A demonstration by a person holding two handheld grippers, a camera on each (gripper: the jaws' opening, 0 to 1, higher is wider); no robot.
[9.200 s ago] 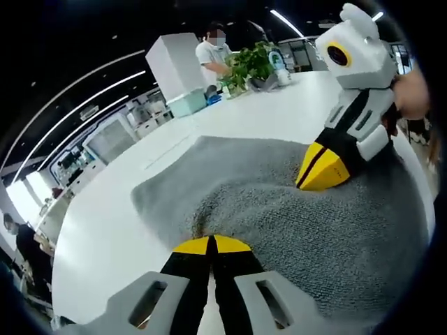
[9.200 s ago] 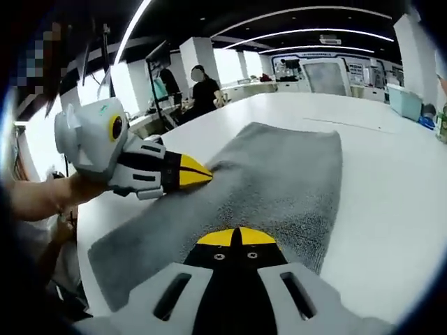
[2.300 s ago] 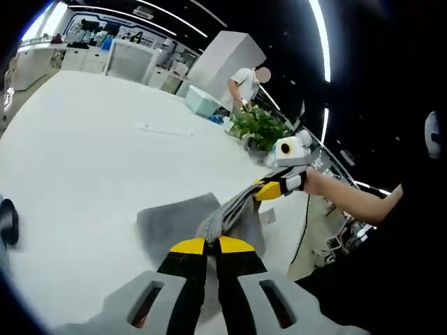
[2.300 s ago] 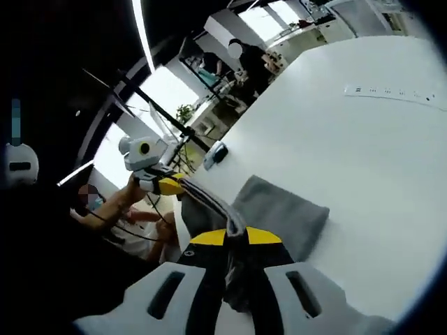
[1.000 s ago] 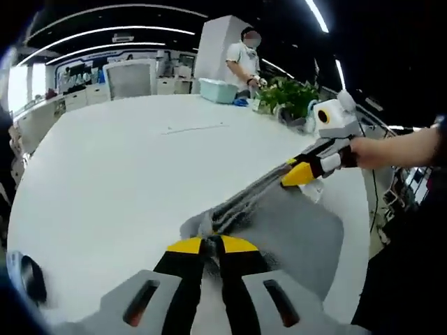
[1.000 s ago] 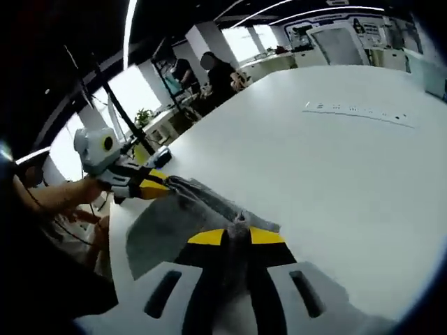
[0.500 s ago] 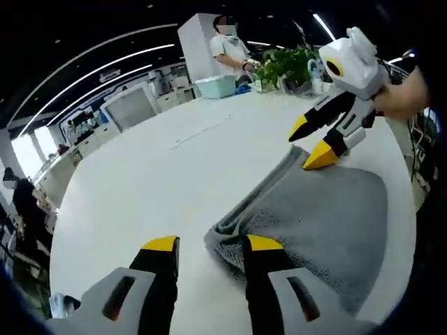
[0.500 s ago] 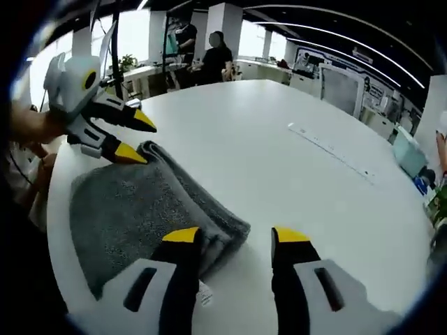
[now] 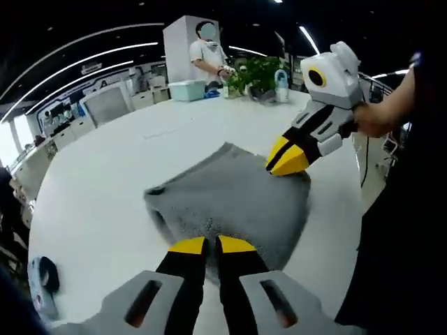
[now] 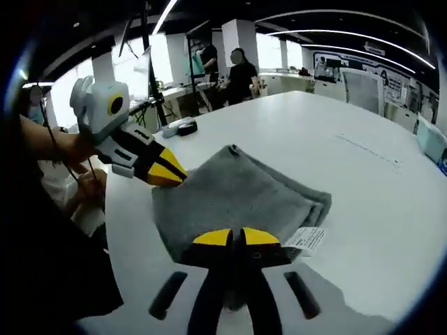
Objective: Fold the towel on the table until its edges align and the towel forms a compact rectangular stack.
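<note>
Two closed tongs (image 9: 211,243) (image 10: 236,236) on folded grey towel (image 10: 230,195), white label (image 10: 305,239) illegible.

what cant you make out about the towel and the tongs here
- Right gripper view: print on the white care tag is too small to read.
- Left gripper view: the gray towel's near edge is hidden behind the left tongs.
- Right gripper view: whether the right tongs pinch cloth; their shut tips cover the contact.
- Both views: layer count; the folds blur together.
</note>
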